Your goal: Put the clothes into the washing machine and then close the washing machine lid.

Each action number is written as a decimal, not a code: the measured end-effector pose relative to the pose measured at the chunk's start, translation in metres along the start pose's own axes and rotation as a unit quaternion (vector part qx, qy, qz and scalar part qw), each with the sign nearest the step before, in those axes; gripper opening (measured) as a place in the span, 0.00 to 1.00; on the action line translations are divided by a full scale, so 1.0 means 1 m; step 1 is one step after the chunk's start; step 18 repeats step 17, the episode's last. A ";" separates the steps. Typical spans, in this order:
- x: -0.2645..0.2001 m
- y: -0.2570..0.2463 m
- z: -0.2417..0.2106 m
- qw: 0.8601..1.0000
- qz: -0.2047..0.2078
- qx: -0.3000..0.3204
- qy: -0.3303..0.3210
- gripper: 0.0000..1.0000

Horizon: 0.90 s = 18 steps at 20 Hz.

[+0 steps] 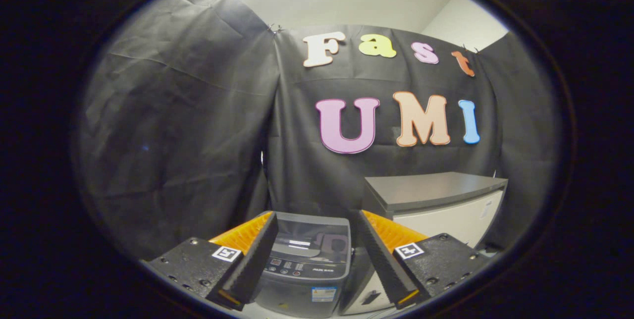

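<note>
A small grey top-loading washing machine [304, 264] stands on the floor below, seen between my two fingers. Its dark glass lid [309, 239] lies flat and closed, with a control panel along the front edge. My gripper [314, 220] is open, held well above and in front of the machine, with nothing between its fingers. I see no clothes.
A white cabinet with a grey top [436, 205] stands right beside the machine on its right. Black cloth walls close the booth behind and to the left. Pale floor shows in front of the machine.
</note>
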<state>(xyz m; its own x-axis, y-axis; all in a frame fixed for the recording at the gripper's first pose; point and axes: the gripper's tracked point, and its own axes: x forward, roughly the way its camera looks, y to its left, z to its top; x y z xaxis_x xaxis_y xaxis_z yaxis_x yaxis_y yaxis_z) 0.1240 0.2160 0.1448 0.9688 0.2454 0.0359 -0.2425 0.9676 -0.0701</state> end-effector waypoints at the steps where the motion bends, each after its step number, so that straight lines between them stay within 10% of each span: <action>1: -0.007 -0.005 0.000 1.000 0.005 -0.002 0.001 0.97; 18: -0.058 -0.107 -0.059 0.999 -0.011 0.020 0.029 0.97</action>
